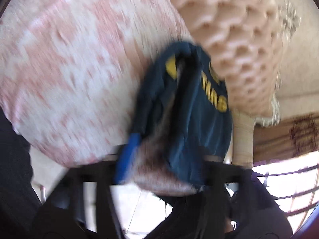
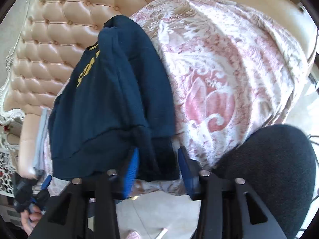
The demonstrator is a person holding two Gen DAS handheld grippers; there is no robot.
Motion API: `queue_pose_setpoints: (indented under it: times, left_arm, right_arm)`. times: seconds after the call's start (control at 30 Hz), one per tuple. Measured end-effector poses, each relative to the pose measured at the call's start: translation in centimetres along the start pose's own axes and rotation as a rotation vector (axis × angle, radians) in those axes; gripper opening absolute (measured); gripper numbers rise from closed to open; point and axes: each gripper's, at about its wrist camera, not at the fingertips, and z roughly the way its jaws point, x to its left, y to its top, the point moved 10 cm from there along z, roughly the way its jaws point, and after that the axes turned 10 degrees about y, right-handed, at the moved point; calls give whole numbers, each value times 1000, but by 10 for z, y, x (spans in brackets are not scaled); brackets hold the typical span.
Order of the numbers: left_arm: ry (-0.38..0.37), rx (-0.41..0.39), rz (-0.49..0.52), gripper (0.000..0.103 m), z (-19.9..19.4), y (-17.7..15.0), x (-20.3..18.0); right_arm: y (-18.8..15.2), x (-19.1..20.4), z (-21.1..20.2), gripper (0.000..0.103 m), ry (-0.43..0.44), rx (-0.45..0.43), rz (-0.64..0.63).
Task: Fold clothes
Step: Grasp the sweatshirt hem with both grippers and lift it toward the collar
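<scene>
A navy sweatshirt [image 2: 111,103] with yellow letters lies on a pink and white patterned bedspread [image 2: 229,69]. My right gripper [image 2: 157,169] is at its ribbed hem, its blue fingers [image 2: 131,169] apart with a dark bunch of the hem between them. In the blurred left wrist view the sweatshirt [image 1: 191,107] hangs over the right side of my left gripper [image 1: 163,165]. Only the left blue finger [image 1: 127,155] shows, well off centre, and the other is hidden by cloth. The left gripper [image 2: 44,183] also shows by the sweatshirt's lower left corner, held by a hand [image 2: 31,219].
A tufted peach headboard [image 2: 55,45] stands behind the bed, with an ornate white frame [image 2: 10,115] beside it. A pale grey-blue cloth [image 2: 41,135] lies at the bed's left edge. A person's dark clothing [image 2: 269,171] fills the lower right. Tiled floor [image 2: 159,215] shows below.
</scene>
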Motion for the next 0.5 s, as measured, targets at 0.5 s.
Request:
queue_pose_setpoints:
  times: [0.5]
  left_arm:
    - [50,63,9,43,54,13,-4]
  right_arm:
    - [34,88,-28,71,-101,-141,-470]
